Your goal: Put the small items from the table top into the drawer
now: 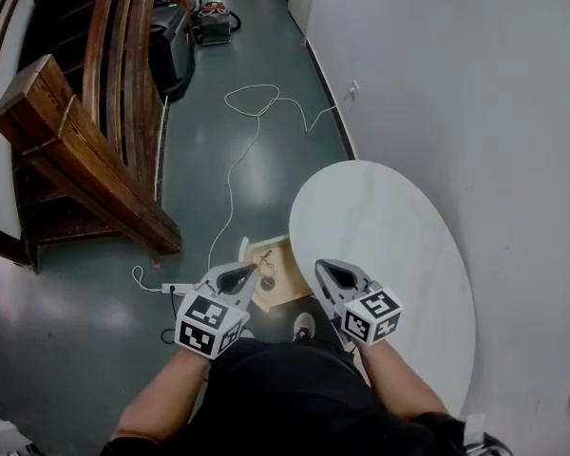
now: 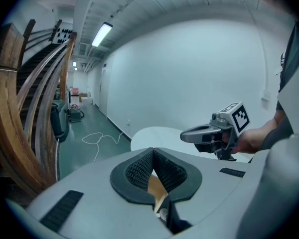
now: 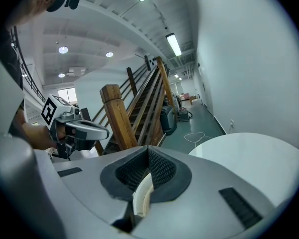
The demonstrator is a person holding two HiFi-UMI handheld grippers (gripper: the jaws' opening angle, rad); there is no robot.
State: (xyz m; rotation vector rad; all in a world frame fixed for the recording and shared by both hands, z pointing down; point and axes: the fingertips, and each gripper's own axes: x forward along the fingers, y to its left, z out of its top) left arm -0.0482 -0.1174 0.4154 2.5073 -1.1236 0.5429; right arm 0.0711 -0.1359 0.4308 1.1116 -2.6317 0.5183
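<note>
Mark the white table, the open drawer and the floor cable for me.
white table (image 1: 399,245): head view, bare middle of the top.
open drawer (image 1: 290,278): head view, bare wooden bottom.
floor cable (image 1: 230,188): head view, straight run below the loop.

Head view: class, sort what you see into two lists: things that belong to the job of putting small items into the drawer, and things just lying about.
Belongs to the job:
white round table
open wooden drawer
left gripper
right gripper

Just lying about:
white cable on the floor
power strip
wooden staircase
</note>
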